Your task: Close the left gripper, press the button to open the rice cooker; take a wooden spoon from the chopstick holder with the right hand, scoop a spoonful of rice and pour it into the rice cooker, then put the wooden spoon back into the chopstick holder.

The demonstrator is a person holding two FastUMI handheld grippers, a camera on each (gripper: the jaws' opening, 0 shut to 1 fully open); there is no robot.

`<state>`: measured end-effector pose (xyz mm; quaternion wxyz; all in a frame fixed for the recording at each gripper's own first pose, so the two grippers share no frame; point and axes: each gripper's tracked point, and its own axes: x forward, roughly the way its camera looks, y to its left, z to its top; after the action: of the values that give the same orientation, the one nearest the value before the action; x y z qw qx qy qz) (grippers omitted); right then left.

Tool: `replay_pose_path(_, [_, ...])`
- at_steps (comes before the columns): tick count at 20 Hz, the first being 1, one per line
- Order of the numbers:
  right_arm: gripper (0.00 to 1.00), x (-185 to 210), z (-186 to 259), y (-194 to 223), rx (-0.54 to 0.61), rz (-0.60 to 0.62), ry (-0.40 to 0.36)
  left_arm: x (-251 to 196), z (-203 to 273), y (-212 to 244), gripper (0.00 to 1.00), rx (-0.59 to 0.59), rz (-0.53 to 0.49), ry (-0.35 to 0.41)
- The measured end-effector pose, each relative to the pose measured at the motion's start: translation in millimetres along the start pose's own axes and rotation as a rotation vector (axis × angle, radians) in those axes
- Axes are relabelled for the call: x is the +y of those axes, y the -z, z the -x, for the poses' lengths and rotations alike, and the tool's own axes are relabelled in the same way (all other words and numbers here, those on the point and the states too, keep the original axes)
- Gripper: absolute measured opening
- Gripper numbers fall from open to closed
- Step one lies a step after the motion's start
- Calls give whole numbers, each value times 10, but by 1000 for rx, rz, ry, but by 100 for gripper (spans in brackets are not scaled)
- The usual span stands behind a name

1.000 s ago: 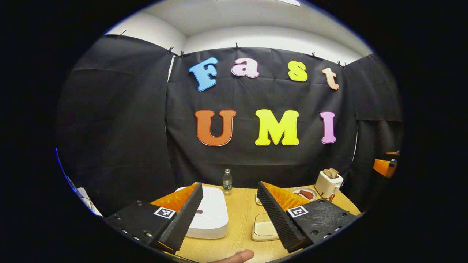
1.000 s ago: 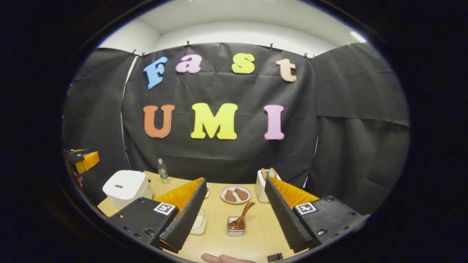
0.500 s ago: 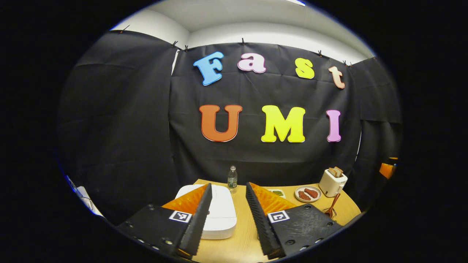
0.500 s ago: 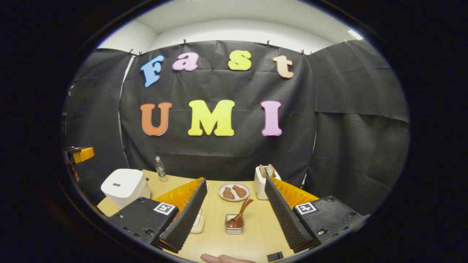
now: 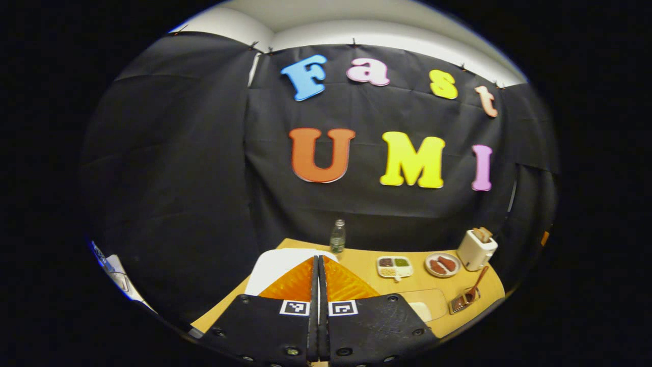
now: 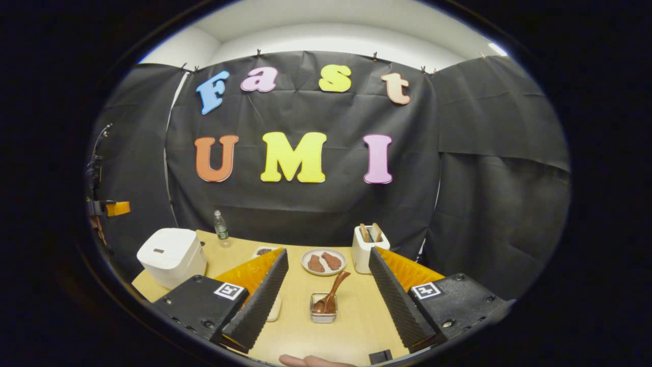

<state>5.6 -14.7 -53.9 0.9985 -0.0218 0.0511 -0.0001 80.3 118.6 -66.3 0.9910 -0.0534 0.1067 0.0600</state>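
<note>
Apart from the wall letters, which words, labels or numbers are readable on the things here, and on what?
Water bottle label: too small to read.
Rice cooker: no readable text.
Toaster: no readable text.
Square markers on the left gripper: black-and-white patterns, no words.
Nothing here can be quoted.

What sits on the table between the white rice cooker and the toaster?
In the right gripper view, between the rice cooker and the toaster sit a water bottle near the back, a small divided dish, and a plate of brown food.
</note>
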Motion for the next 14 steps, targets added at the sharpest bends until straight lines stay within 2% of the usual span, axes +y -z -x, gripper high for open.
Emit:
replay_pose_path(3, [100, -4, -10, 43, 12, 2, 2, 46, -169, 210, 0, 78, -1, -7])
replay_pose_path(7, [100, -44, -36, 92, 17, -5, 12, 160, -448, 722, 0, 262, 11, 16])
replay_pose_path(9, [100, -36, -72, 164, 34, -2, 14, 233, -547, 991, 0, 363, 11, 2])
replay_pose_path(14, [100, -81, -130, 235, 56, 6, 33, 220, -763, 1285, 0, 528, 34, 2])
